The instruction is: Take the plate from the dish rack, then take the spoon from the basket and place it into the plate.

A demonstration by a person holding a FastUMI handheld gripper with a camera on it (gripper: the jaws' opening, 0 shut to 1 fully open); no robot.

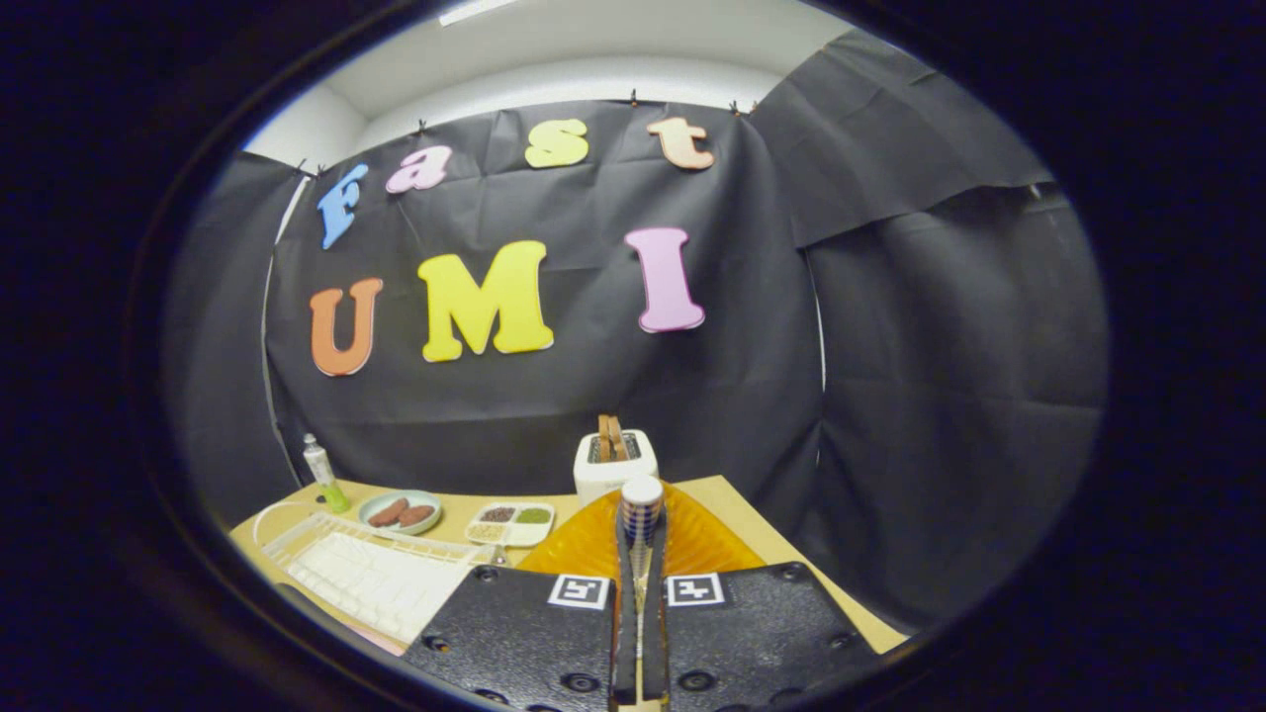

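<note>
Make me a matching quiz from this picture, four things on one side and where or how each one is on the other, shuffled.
Things:
1. toaster
2. spoon
3. rack
4. bottle

States:
A. clamped between the jaws of the gripper
B. holds bread slices, beyond the jaws
C. stands at the far left corner, by the wall
D. white, lies flat left of the jaws

Pairs: 1-B, 2-A, 3-D, 4-C
</note>
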